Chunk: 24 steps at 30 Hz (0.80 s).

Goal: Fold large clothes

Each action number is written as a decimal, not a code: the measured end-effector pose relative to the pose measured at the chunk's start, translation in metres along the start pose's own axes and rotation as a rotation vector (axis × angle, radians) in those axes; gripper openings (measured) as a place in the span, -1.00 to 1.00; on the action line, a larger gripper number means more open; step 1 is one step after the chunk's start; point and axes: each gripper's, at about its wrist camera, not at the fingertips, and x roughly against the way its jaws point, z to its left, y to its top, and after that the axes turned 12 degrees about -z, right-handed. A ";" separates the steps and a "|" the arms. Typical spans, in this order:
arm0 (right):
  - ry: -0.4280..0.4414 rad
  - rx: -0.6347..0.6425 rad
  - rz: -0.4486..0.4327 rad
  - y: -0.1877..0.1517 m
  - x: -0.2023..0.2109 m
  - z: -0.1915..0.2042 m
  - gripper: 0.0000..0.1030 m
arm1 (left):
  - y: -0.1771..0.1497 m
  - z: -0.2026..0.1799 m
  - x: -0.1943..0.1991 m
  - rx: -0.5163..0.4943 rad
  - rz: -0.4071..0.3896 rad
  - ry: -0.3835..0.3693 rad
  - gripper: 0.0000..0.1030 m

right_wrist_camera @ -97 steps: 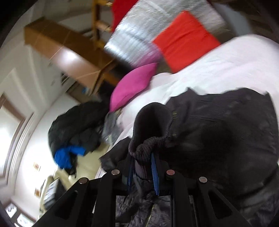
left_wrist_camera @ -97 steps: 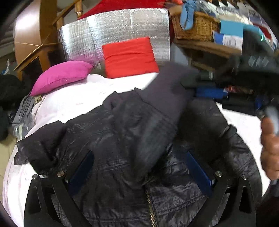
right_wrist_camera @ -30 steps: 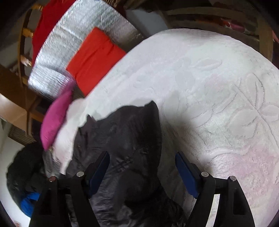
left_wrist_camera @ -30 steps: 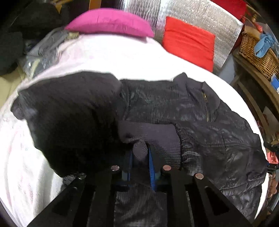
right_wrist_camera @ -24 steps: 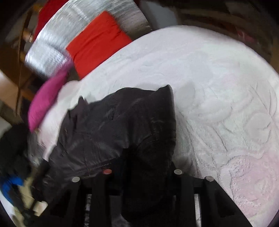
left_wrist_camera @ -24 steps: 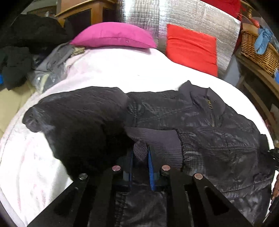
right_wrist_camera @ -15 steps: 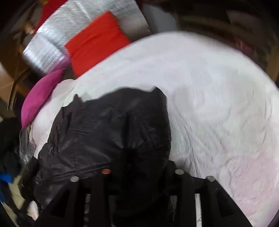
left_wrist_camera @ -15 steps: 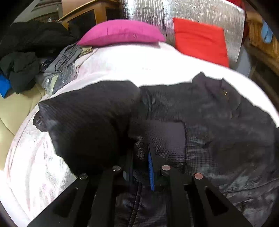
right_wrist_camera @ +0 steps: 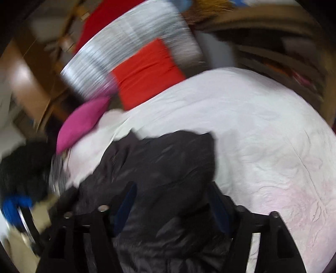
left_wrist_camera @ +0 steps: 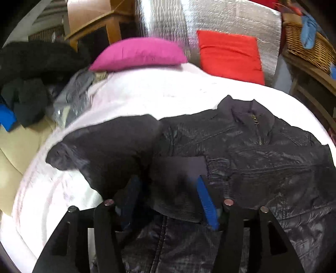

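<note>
A black zip jacket [left_wrist_camera: 262, 157] lies front up on a white bedspread [left_wrist_camera: 147, 94], collar toward the pillows. One sleeve [left_wrist_camera: 109, 147] is folded across its chest, and the sleeve's knit cuff [left_wrist_camera: 180, 168] rests on the front. My left gripper [left_wrist_camera: 167, 182] stands over that cuff; its jaws are opening and the blue pads sit apart from the knit. In the blurred right wrist view, my right gripper [right_wrist_camera: 172, 189] is shut on a thick bunch of the jacket [right_wrist_camera: 163, 159] at its outer side, lifted off the bedspread [right_wrist_camera: 262, 136].
A pink pillow [left_wrist_camera: 138, 52], a red cushion [left_wrist_camera: 229, 54] and a silver foil pad [left_wrist_camera: 168, 19] line the head of the bed. A heap of dark clothes [left_wrist_camera: 31, 69] lies off the left edge. A wicker basket [left_wrist_camera: 308, 46] sits on a wooden shelf at the right.
My left jaws have let go of the knit cuff, which stays on the jacket front. My right jaws have closed on the jacket's side, then risen and rolled with it.
</note>
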 end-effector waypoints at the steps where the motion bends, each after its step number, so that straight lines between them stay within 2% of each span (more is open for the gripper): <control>1: 0.014 0.034 0.016 -0.005 0.000 0.011 -0.06 | -0.001 -0.002 0.003 -0.006 -0.003 -0.015 0.14; 3: 0.037 0.058 0.064 -0.018 -0.003 0.023 -0.20 | -0.002 -0.004 0.002 -0.016 -0.001 -0.035 0.14; 7: 0.002 0.093 0.174 -0.046 -0.024 0.036 -0.20 | -0.012 -0.009 -0.014 -0.057 0.060 -0.034 0.14; 9: -0.013 0.095 0.306 -0.064 -0.047 0.035 -0.19 | -0.017 -0.012 -0.025 -0.084 0.113 -0.026 0.14; 10: -0.021 0.087 0.334 -0.070 -0.049 0.035 -0.19 | -0.020 -0.012 -0.029 -0.087 0.129 -0.022 0.14; 14: -0.004 0.056 0.329 -0.063 -0.048 0.036 -0.20 | -0.016 -0.003 -0.026 -0.052 0.144 -0.044 0.13; 17: 0.047 0.036 0.267 -0.053 -0.040 0.040 -0.20 | -0.008 0.001 -0.013 -0.026 0.095 -0.066 0.13; 20: 0.095 0.055 0.229 -0.053 -0.037 0.053 -0.20 | -0.006 -0.008 -0.005 -0.060 0.047 -0.081 0.21; 21: 0.123 0.064 0.232 -0.055 -0.039 0.061 -0.20 | -0.007 -0.014 -0.007 -0.073 0.048 -0.096 0.30; 24: 0.115 0.113 0.295 -0.070 -0.053 0.081 -0.19 | -0.018 -0.032 -0.019 -0.131 0.109 -0.127 0.32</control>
